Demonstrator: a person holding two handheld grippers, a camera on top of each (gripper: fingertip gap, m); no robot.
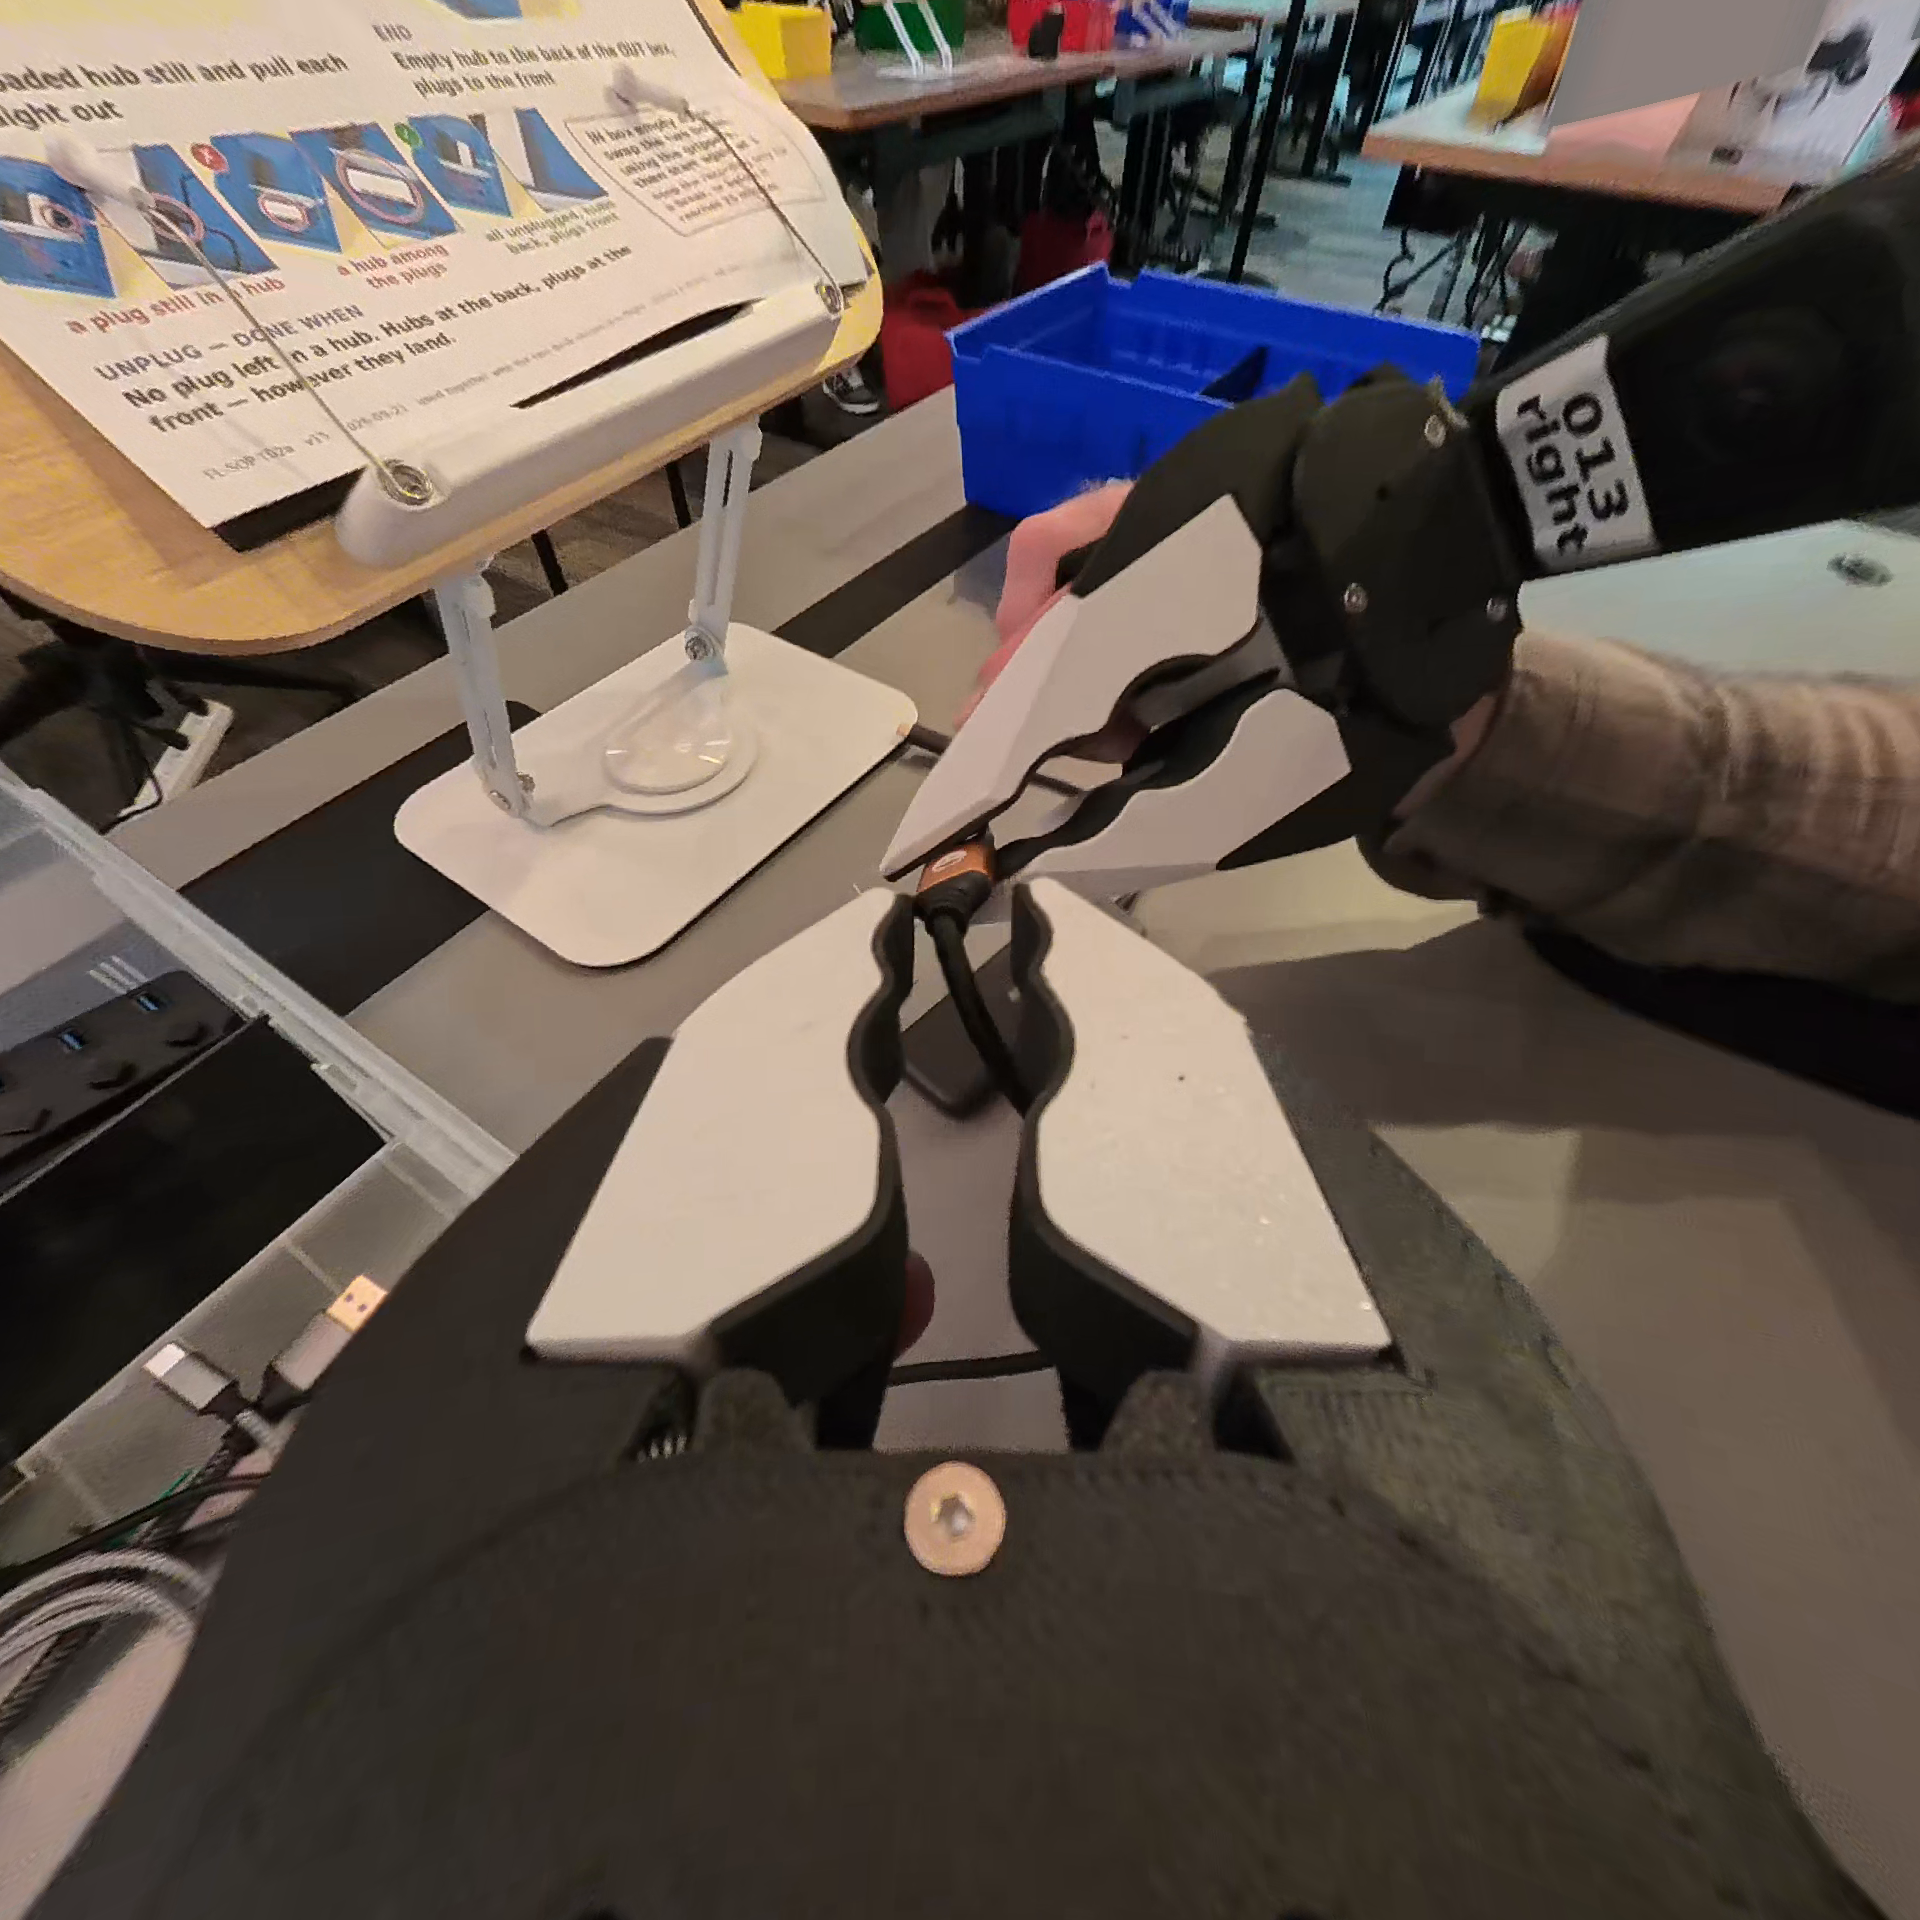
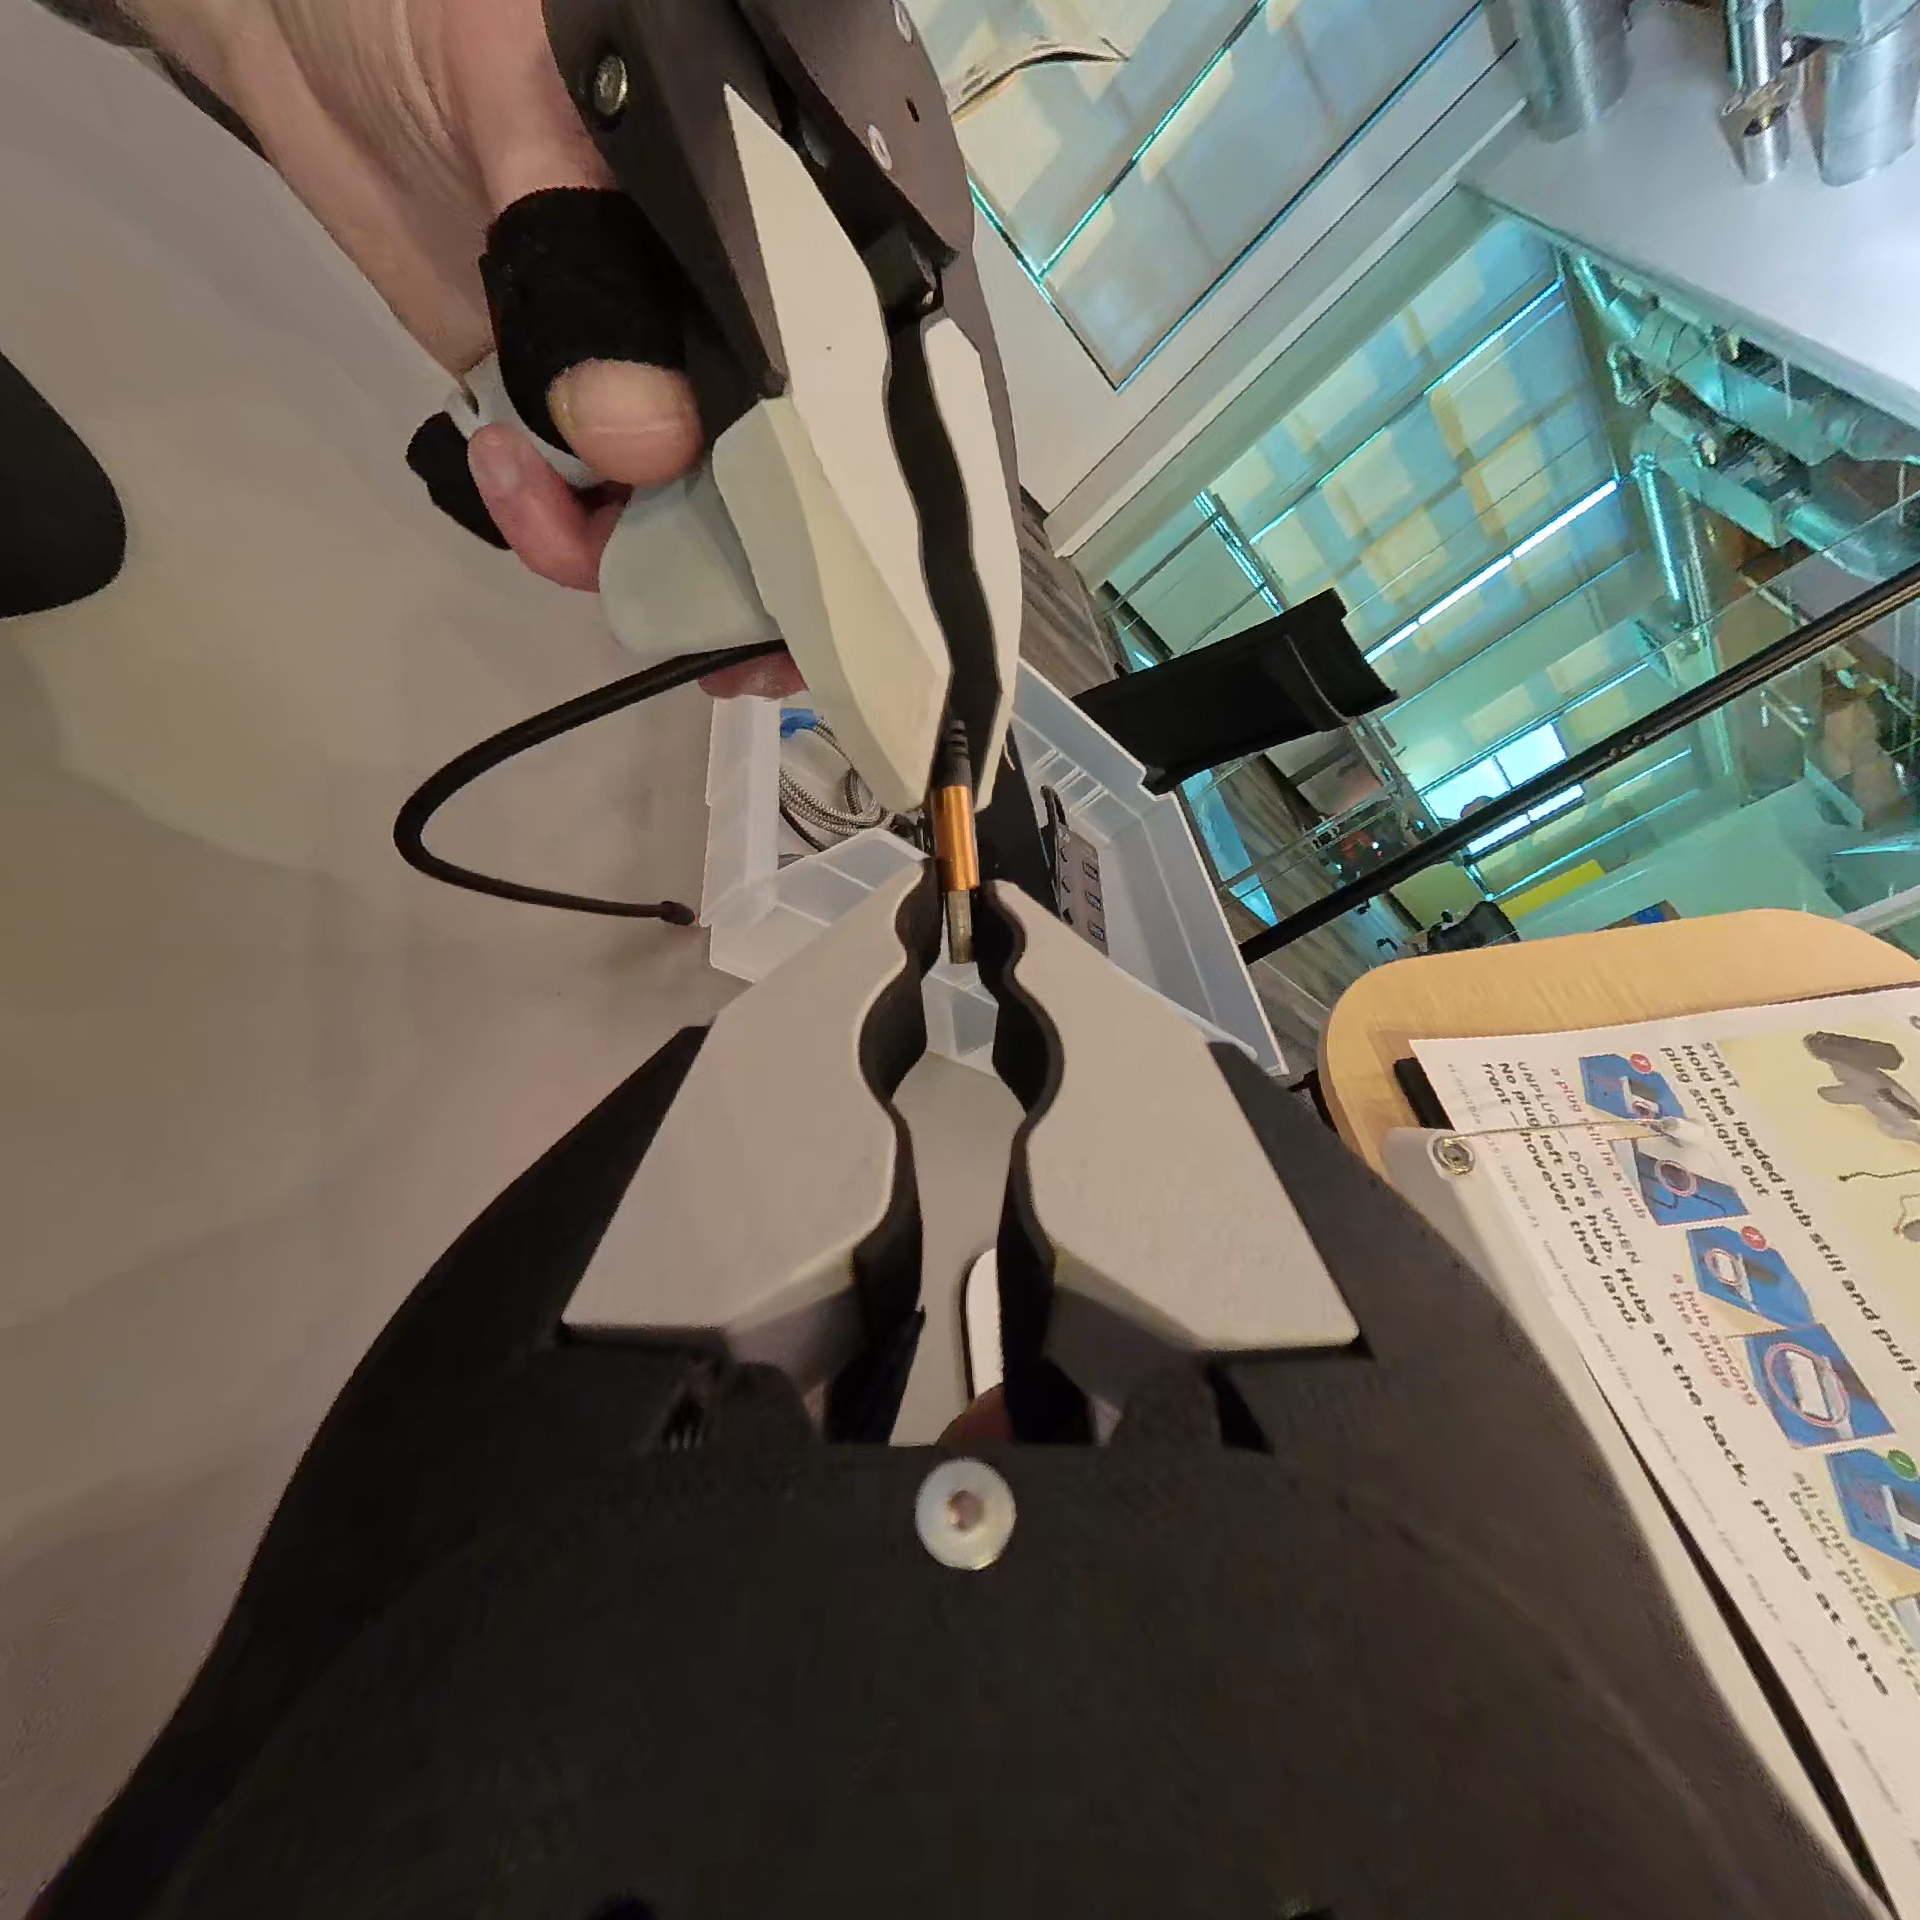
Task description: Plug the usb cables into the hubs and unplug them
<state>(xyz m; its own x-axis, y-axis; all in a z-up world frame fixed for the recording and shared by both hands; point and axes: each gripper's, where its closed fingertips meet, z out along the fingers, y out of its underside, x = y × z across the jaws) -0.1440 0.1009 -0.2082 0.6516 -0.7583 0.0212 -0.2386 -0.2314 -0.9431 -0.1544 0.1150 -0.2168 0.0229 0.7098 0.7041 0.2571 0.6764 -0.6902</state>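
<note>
Behind me is a big room with long desks and bright bins. My work sits on a smooth grey table (image 1: 1558, 1195). A white stand (image 1: 644, 831) tips a paper sheet (image 1: 312, 260) up so I can read it while I work. On my left a clear plastic box (image 1: 343, 1049) keeps a flat black hub (image 1: 104, 1039) and loose cords close by. A hard blue bin (image 1: 1039, 416) waits farther back.

My left gripper (image 1: 956, 909) is up off the table and squeezed onto a thin black cable (image 1: 971, 997), right behind its plug (image 2: 954, 842) — that keeps the bendy cord from flopping. The plug has a shiny orange sleeve and a flat metal tip. It points into my right gripper (image 2: 961, 914), which is almost closed, and the metal tip sits between its wavy black pads. I cannot tell if the pads press on it yet. I think I am passing the plug over so the right side can push it into a hub — it is not in one yet.
</note>
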